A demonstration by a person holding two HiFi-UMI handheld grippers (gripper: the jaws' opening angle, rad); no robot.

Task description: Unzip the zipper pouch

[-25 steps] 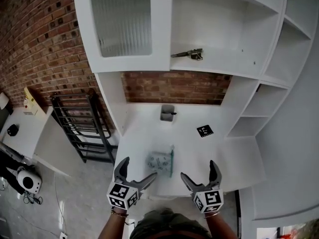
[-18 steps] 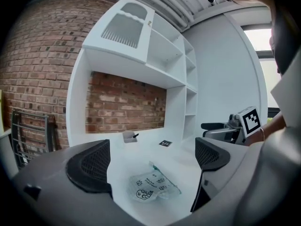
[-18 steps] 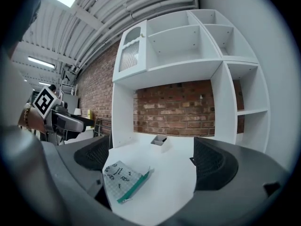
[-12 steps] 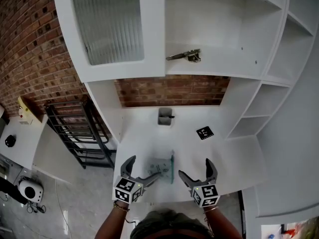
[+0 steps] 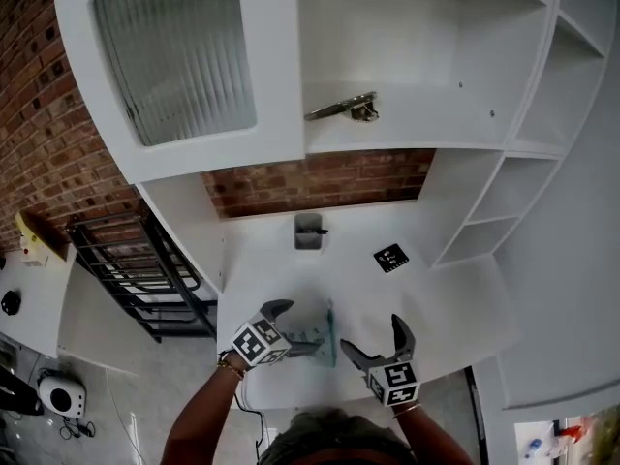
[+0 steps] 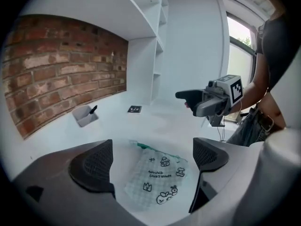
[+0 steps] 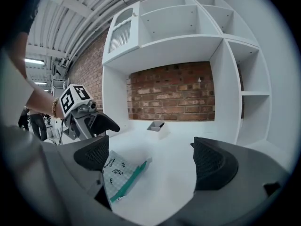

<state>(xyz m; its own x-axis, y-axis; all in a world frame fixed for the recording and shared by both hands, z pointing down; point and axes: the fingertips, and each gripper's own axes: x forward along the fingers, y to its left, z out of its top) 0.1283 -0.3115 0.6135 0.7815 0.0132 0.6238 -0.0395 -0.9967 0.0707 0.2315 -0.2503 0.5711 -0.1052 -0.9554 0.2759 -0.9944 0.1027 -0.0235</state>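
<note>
Head view: you look steeply down on a white desk [image 5: 436,303] set in white shelving, with a brick wall [image 5: 320,177] behind it.
Zipper pouch [image 6: 157,178]: lies flat on the desk near the front edge, between your two grippers. It is pale checked material with small black drawings, and a teal zipper band runs along the edge facing your right gripper.
Left gripper [image 6: 151,160]: your jaws stand wide apart and hold nothing. In the left gripper view the pouch lies on the desk in the gap between the two ribbed pads, apart from both. In the head view this gripper hangs over the pouch's left part.
Right gripper [image 7: 150,157]: your jaws stand wide apart and are empty. The gripper sits just to the right of the zipper edge. In the right gripper view the pouch shows low and to the left, beside the left pad — bare desk fills the rest of the gap.
Grey holder [image 5: 308,232]: stands near the back of the desk, close to the brick wall, with a dark pen in it, well apart from the pouch.
Marker card [image 5: 390,258]: a black-and-white square lying flat on the desk, to the right of the holder.
Upper shelf: a metal tool [image 5: 344,109] lies on it, and a ribbed-glass door [image 5: 179,51] hangs to its left.
</note>
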